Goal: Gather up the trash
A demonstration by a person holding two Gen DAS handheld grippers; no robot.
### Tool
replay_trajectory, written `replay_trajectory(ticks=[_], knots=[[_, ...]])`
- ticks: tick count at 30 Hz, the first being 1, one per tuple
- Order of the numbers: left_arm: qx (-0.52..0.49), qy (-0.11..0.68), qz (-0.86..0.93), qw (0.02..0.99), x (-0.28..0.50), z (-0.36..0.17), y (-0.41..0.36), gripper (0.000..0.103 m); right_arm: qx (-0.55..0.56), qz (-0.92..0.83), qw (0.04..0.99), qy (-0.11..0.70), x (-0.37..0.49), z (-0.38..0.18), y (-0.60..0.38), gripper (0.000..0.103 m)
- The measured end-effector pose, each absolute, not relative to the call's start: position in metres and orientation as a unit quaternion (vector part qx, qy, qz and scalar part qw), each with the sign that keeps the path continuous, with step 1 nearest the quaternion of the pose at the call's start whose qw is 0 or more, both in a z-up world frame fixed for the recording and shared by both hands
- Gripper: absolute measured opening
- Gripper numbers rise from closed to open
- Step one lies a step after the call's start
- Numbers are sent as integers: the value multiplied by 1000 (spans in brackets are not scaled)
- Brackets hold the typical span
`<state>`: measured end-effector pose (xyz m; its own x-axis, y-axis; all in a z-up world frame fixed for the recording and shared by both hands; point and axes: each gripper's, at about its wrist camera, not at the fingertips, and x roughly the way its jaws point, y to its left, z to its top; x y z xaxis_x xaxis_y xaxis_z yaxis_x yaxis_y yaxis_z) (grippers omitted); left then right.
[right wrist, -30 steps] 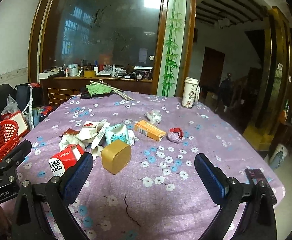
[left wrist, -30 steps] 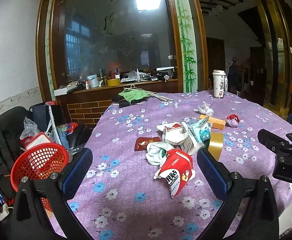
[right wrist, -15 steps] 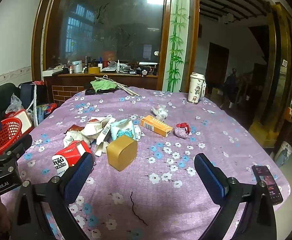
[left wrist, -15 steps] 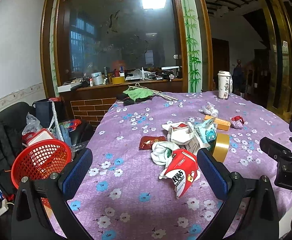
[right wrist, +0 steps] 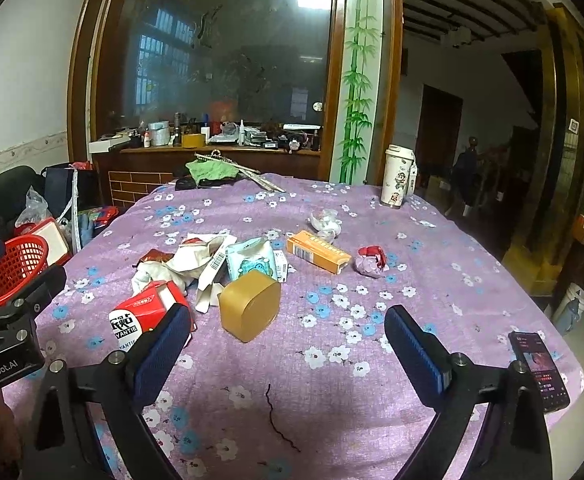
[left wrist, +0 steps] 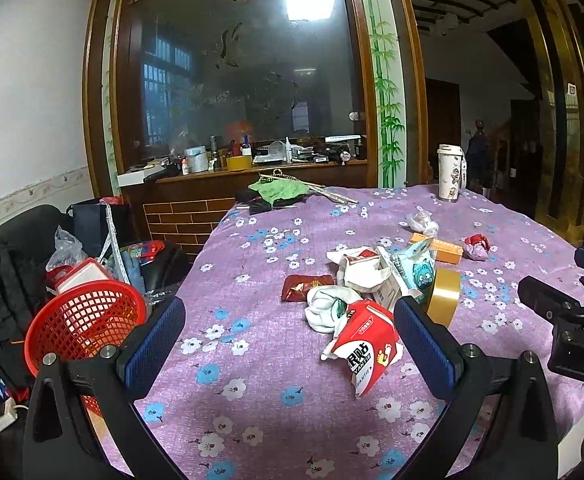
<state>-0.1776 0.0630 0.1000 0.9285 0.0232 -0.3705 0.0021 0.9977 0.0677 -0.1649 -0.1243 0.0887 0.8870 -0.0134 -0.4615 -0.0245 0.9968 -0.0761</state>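
Observation:
Trash lies in a pile on the purple flowered tablecloth [left wrist: 251,360]: a red and white carton [left wrist: 366,344] [right wrist: 143,316], crumpled white paper [left wrist: 326,304], a torn white package [right wrist: 199,256], a teal cartoon wrapper [right wrist: 251,262], a gold tape roll [right wrist: 249,310] [left wrist: 444,296], an orange box [right wrist: 318,250], a dark red wrapper [left wrist: 306,286] and a red-pink crumpled ball [right wrist: 370,260]. My left gripper [left wrist: 289,340] is open and empty, just short of the carton. My right gripper [right wrist: 287,348] is open and empty, in front of the tape roll.
A red mesh basket [left wrist: 83,324] stands off the table's left edge among bags. A phone [right wrist: 538,368] lies at the table's right front edge. A white tumbler [right wrist: 398,182] and green cloth [right wrist: 211,170] sit at the back. A dark thread [right wrist: 277,420] lies near the front.
Both grippers have drawn back and risen slightly, so the trash pile sits a little further off. Both stay open and empty.

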Motion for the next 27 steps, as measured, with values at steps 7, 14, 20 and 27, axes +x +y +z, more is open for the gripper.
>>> replay_trajectory(ticks=[7, 14, 20, 27], knots=[[35, 191, 5, 981, -178, 99, 61, 103, -39, 6, 970, 239, -166, 89, -123, 99], [35, 192, 6, 981, -177, 99, 58, 103, -38, 8, 969, 242, -165, 88, -123, 99], [37, 195, 4, 980, -177, 100, 55, 103, -33, 11, 968, 249, -163, 85, -124, 96], [43, 222, -37, 973, -167, 98, 54, 103, -9, 42, 958, 282, -149, 78, -134, 69]])
